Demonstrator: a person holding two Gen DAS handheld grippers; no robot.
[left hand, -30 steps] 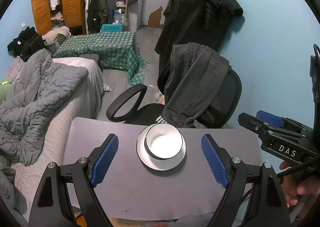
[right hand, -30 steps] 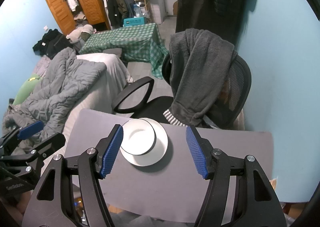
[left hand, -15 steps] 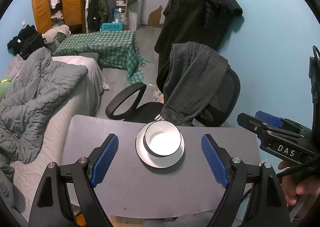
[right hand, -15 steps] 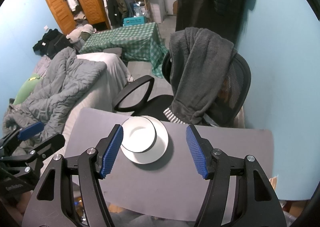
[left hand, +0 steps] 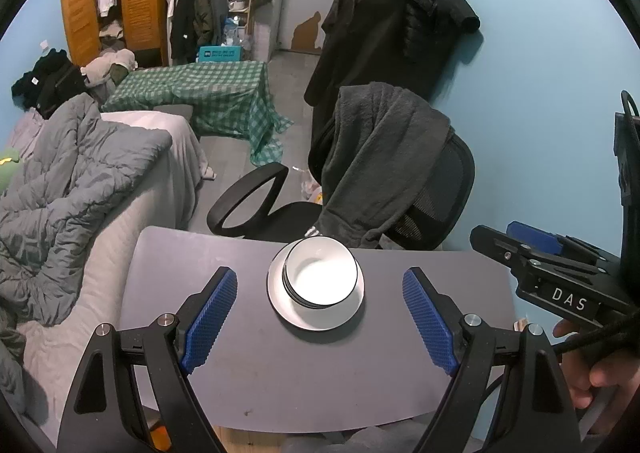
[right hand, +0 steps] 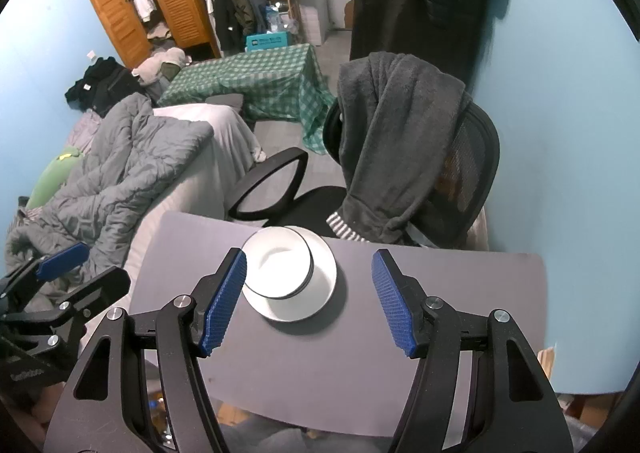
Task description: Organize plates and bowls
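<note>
A stack of white bowls with black rims (left hand: 322, 273) sits on a white plate (left hand: 296, 315) near the far edge of the grey table (left hand: 248, 377). My left gripper (left hand: 320, 317) is open and empty, held above the table with the stack between its blue pads. In the right wrist view the bowls (right hand: 278, 261) rest on the plate (right hand: 316, 301), just right of the left pad. My right gripper (right hand: 310, 301) is open and empty above the table. The right gripper also shows at the right edge of the left wrist view (left hand: 552, 269).
A black office chair (left hand: 400, 197) draped with a grey robe stands right behind the table's far edge. A bed with a grey duvet (left hand: 72, 189) lies to the left. The blue wall (left hand: 540, 113) is on the right.
Both grippers have drawn slightly back and up from the stack; the bowls and plate have not moved. Both stay open.
</note>
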